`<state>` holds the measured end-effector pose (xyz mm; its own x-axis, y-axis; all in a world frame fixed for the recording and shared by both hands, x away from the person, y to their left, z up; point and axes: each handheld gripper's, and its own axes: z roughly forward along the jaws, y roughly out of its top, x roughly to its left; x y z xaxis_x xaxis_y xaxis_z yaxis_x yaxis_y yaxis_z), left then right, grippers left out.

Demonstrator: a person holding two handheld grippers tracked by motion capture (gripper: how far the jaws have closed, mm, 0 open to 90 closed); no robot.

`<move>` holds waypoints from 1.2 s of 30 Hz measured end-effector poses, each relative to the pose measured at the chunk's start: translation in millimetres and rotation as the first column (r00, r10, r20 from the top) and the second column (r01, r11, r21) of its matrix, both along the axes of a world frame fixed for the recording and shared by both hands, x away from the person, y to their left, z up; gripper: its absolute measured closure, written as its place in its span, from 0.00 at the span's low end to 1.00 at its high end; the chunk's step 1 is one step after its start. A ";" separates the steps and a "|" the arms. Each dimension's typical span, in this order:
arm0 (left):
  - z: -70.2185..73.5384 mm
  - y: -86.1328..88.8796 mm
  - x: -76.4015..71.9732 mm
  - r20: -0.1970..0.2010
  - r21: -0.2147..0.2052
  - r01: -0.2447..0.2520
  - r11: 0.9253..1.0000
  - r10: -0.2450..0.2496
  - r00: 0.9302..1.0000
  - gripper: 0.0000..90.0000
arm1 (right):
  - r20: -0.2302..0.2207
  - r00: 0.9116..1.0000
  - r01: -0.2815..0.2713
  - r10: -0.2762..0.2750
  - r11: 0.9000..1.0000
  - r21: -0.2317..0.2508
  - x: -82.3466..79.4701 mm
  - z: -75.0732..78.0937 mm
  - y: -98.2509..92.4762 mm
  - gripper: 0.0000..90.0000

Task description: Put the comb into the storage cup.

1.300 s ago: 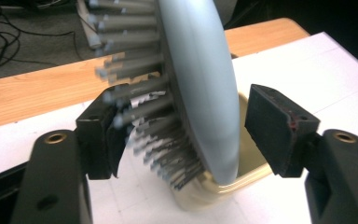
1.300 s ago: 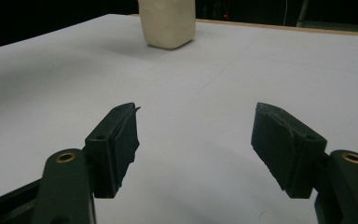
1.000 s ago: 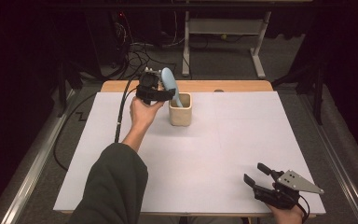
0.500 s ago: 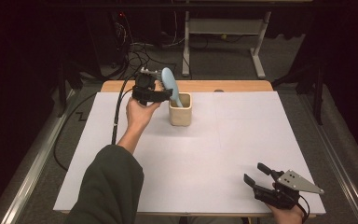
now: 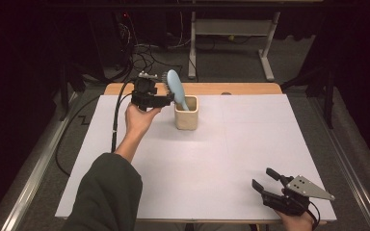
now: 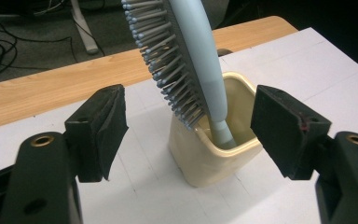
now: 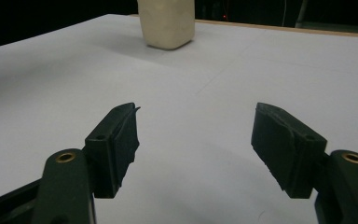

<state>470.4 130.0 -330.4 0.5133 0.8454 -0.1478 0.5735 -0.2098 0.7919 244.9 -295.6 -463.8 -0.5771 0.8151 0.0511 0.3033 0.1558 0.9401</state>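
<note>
While the left gripper (image 6: pixel 186 135) stands with its jaws apart, clear of the brush (image 6: pixel 191 70), the putting-away looks done: the brush sits handle-down in the cup (image 6: pixel 214 158), just beyond and between those jaws, touched by neither pad. The jaws have just been closing a little, with nothing pressed between them. What is left, by my judgement, is only to draw that hand away.

Nearest, the left pads (image 6: pixel 284 126) are black, blocky and slightly scuffed, rubbery in look. Past them the cup is cream, glossy, square with rounded corners, likely ceramic. From it the brush leans toward the left jaw: smooth pale-blue plastic, a slim handle widening to an oval head, grey bristles with small ball tips on the side facing that jaw. Behind the cup runs a white sheet (image 6: pixel 317 65), then the table's (image 6: pixel 51 88) wooden edge.

The right gripper (image 7: pixel 196 140) rests open and empty over the sheet, the cup well ahead of its jaws.
</note>
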 end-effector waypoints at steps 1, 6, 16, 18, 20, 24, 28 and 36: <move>0.1 0.3 -0.7 -0.002 0.000 0.002 1.000 -0.002 1.000 0.31 | 0.000 1.000 0.001 -0.001 1.000 -0.001 -0.2 0.1 0.0 0.36; 2.2 2.0 -5.0 -0.003 0.003 0.025 1.000 -0.025 1.000 0.30 | 0.001 1.000 0.000 0.000 1.000 0.000 -0.6 0.4 0.0 0.36; 0.5 5.9 -11.4 -0.004 -0.009 0.046 0.999 -0.046 0.999 0.31 | 0.002 1.000 -0.002 0.002 1.000 0.000 -0.8 0.6 0.1 0.36; -0.4 6.9 -12.5 -0.004 -0.010 0.049 0.999 -0.049 0.999 0.30 | 0.001 1.000 -0.002 0.002 1.000 -0.001 -0.7 0.6 0.2 0.36; -1.1 8.3 -13.7 -0.005 -0.012 0.051 0.999 -0.051 0.999 0.31 | 0.002 1.000 -0.002 0.002 1.000 -0.001 -0.7 0.6 0.2 0.36; -1.7 11.3 -15.8 -0.009 -0.009 0.057 0.998 -0.057 0.998 0.31 | 0.002 1.000 -0.001 0.001 1.000 -0.003 -0.5 0.5 0.1 0.36; -1.6 14.0 -18.7 -0.003 -0.012 0.061 0.998 -0.061 0.998 0.31 | 0.001 1.000 0.000 0.000 1.000 -0.003 -0.5 0.5 0.3 0.35; -4.7 17.8 -23.9 -0.008 -0.007 0.065 0.998 -0.065 0.998 0.31 | 0.000 1.000 0.001 -0.001 1.000 -0.002 -0.5 0.5 0.1 0.35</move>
<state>446.5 147.7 -335.1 0.5662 0.8090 -0.1579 0.5651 -0.2416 0.7888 244.4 -295.5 -463.3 -0.5766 0.8155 0.0500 0.3037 0.1572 0.9397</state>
